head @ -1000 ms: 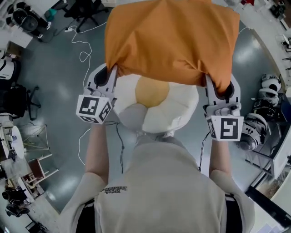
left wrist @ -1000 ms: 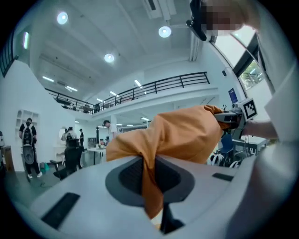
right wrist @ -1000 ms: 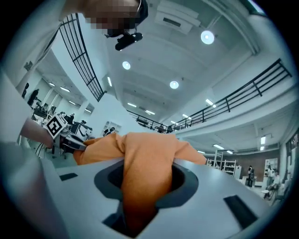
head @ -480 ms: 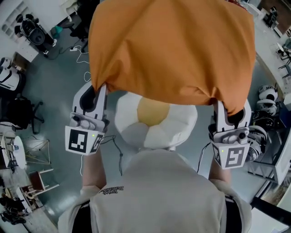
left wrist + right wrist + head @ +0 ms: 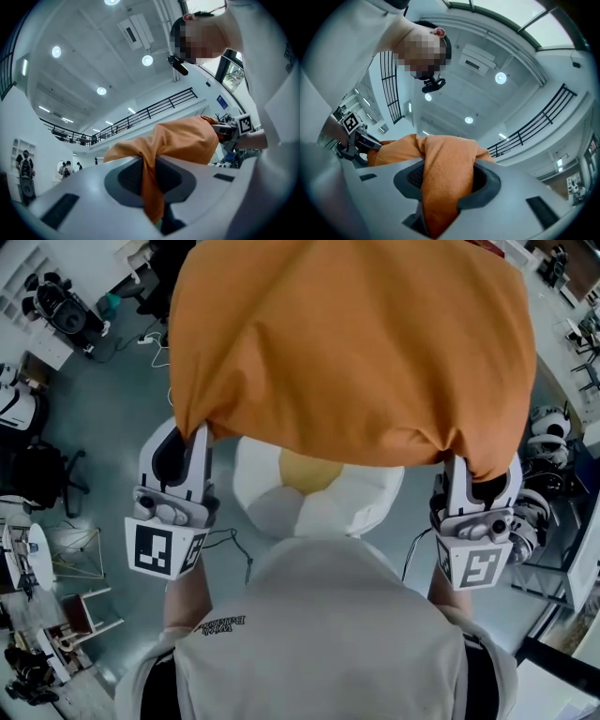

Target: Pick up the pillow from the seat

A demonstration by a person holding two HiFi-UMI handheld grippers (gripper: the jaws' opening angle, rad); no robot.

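Observation:
A large orange pillow hangs in the air above a round white seat with a yellow middle patch. My left gripper is shut on the pillow's lower left corner. My right gripper is shut on its lower right corner. In the left gripper view a fold of orange fabric is pinched between the jaws, and the pillow stretches off toward the other gripper. The right gripper view shows a thicker bunch of fabric clamped between its jaws. The pillow hides the far half of the seat.
A grey floor lies all round the seat, with white cables at the left. A black office chair and a small stool stand at the left. White machines stand at the right. The person's torso fills the bottom.
The pillow has risen toward the camera and now covers more of the seat. Both grippers have come up with it and spread slightly apart, still holding its corners.

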